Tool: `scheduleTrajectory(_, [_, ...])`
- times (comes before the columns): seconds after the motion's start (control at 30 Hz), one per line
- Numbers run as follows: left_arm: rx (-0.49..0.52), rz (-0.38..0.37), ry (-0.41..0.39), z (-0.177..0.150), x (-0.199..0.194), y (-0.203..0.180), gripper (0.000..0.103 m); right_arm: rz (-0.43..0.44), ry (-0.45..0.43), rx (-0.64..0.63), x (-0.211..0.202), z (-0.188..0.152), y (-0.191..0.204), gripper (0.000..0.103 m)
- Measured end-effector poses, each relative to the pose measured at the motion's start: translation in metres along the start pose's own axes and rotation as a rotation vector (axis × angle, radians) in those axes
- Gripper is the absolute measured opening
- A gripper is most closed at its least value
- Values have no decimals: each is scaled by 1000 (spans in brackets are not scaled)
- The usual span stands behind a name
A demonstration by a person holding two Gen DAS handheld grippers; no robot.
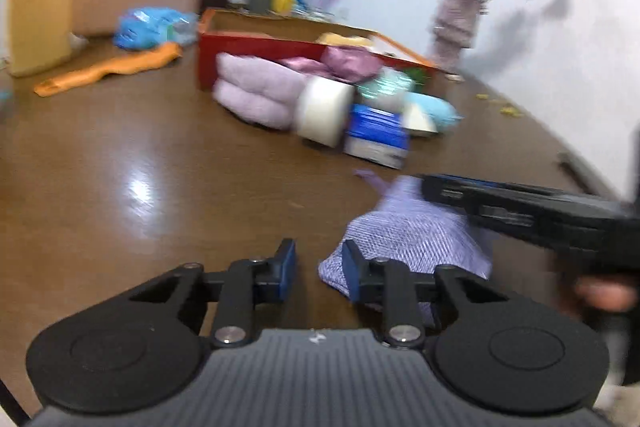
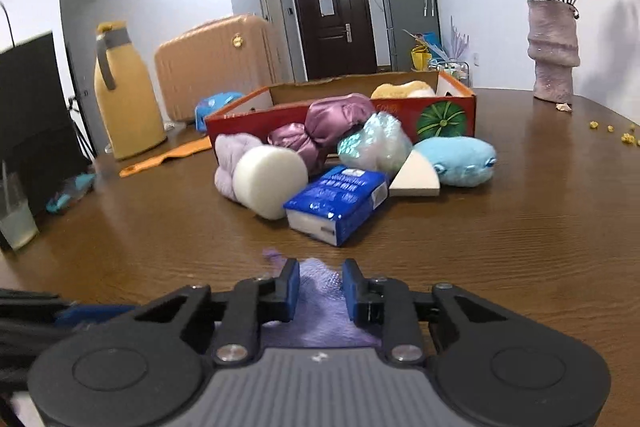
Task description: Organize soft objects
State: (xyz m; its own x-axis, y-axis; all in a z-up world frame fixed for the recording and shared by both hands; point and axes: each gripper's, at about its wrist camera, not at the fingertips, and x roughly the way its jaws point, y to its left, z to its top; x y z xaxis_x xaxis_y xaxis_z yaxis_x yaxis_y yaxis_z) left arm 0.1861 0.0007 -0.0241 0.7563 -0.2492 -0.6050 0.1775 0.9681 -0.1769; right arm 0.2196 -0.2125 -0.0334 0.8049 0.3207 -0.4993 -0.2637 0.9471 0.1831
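Risk sits with the lavender cloth (image 2: 320, 307) on the bench (image 2: 520, 247): the right tool (image 2: 320, 287) has its jaws nearly closed around a bunched edge, apparently pinching it. The left tool (image 1: 319, 273) holds nothing, its jaws narrowly parted over bare wood, the cloth (image 1: 412, 239) at its 2 o'clock. A one-sided pull would likely drag or unfold the fabric. At 12 o'clock the red box (image 2: 452, 111) is fronted by a crowded pile; sweeping the cloth through could topple the foam cylinder (image 2: 270, 181).
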Motion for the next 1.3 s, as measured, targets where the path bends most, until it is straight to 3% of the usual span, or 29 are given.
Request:
scheduleTrajectory(0.13, [-80, -5, -33, 11, -3, 16, 29, 38, -10, 28, -15, 1, -10, 27])
scheduleTrajectory(0.2, [-105, -28, -50, 14, -9, 20, 31, 49, -18, 30, -22, 0, -12, 34])
scheduleTrajectory(0.27, [-147, -79, -56, 15, -18, 24, 37, 62, -22, 25, -26, -3, -11, 38])
scheduleTrajectory(0.33, [-164, -155, -55, 15, -24, 24, 56, 57, -13, 13, -24, -6, -11, 38])
scheduleTrajectory(0.4, [-163, -199, -38, 13, -23, 18, 59, 41, 7, -10, -18, -10, -7, 38])
scheduleTrajectory(0.47, [-132, -187, -12, 8, -17, 7, 59, 25, 18, -42, -14, -15, -2, 38])
scheduleTrajectory(0.57, [-131, -195, -8, 2, -12, 2, 50, -15, 2, -113, -13, -25, 8, 36])
scheduleTrajectory(0.6, [-144, -214, -7, 3, -11, 3, 41, -27, -2, -149, -14, -27, 12, 35])
scheduleTrajectory(0.73, [-147, -236, -12, 7, -8, 4, 22, -14, 10, -184, -15, -27, 16, 18])
scheduleTrajectory(0.77, [-147, -247, -16, 9, -7, 4, 21, 7, 15, -177, -15, -26, 15, 8])
scheduleTrajectory(0.87, [-135, -262, -42, 18, -8, 5, 18, 47, 22, -159, -14, -21, 15, 7])
scheduleTrajectory(0.97, [-119, -308, -109, 46, -12, 9, 17, 134, -18, -91, -18, 4, 10, 7])
scheduleTrajectory(1.1, [-110, -336, -177, 116, 2, 24, 17, 166, -113, -82, -5, 71, 0, 7])
scheduleTrajectory(1.2, [-104, -333, -193, 180, 37, 35, 17, 151, -151, -118, 33, 136, -7, 7])
scheduleTrajectory(1.3, [-123, -291, -154, 240, 94, 50, 17, 118, -103, -143, 95, 193, -15, 7])
